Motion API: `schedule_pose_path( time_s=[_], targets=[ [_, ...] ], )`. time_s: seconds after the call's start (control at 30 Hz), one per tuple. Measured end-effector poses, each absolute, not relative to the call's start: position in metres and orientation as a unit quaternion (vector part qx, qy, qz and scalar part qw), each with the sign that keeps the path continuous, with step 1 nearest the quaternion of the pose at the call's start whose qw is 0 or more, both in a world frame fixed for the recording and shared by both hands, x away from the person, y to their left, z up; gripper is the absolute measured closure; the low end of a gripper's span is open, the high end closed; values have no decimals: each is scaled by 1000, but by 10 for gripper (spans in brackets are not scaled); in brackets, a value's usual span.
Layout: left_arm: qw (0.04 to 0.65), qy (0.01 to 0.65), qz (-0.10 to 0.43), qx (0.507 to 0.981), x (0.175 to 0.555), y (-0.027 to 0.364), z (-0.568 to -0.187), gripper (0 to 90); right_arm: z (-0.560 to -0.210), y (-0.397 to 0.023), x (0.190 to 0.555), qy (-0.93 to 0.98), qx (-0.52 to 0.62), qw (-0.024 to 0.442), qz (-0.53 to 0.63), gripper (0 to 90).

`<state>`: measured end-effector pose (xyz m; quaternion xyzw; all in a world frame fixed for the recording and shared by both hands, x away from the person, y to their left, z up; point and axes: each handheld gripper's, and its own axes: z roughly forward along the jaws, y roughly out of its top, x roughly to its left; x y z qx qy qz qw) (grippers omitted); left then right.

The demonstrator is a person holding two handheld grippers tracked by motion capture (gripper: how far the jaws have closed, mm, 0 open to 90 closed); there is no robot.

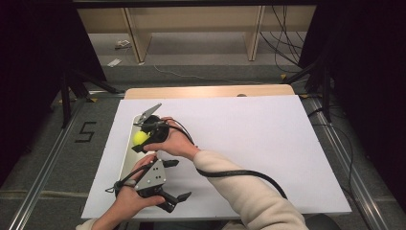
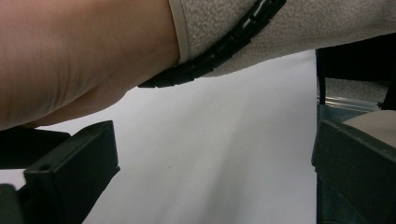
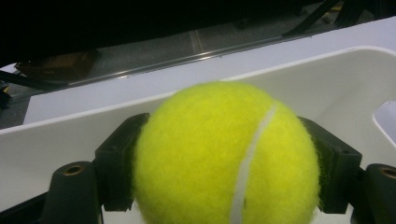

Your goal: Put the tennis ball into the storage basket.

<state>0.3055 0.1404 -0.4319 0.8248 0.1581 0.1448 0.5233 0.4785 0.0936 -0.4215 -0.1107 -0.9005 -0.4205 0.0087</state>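
Over the white tray at the left edge of the table, the right gripper holds a yellow tennis ball, with the person's right arm crossed over to the left side of the white board that covers the table. In the right gripper view the tennis ball sits squarely between the two black jaws, which press against its left and right flanks, and the tray's white wall rises just behind it; whether the ball touches the tray floor cannot be determined from these views. The left gripper rests near the front edge of the board, just beside the tray's near end, with its jaws spread wide and nothing between them; in the left gripper view they stand apart over bare white board, with the right forearm and its sleeve passing overhead. Judged from this arrangement, the grasp on the ball is complete and the ball is within the tray's outline. The remaining work appears to be either a release into the tray or a lift clear of it; the pictures do not settle which. The left gripper has no part in the work at this stage.
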Motion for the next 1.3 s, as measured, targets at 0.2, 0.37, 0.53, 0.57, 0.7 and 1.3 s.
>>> schedule_pose_path(
  time_s=[0.2,0.37,0.53,0.57,0.7,1.3],
  targets=[
    [523,158,145,825,306,140,-432,0,-424,95,478,-902,-111,9,-417,259],
    [523,158,144,825,306,141,-432,0,-424,95,478,-902,-111,9,-417,259],
    [523,158,144,825,305,140,-432,0,-423,94,479,-902,-112,10,-416,257],
    [523,158,144,825,306,140,-432,0,-423,94,479,-902,-112,10,-417,257],
    [523,158,145,825,305,140,-432,0,-424,94,479,-902,-111,10,-418,253],
    [523,158,145,825,305,140,-432,0,-417,83,484,-885,-128,0,-448,157]
  ],
)
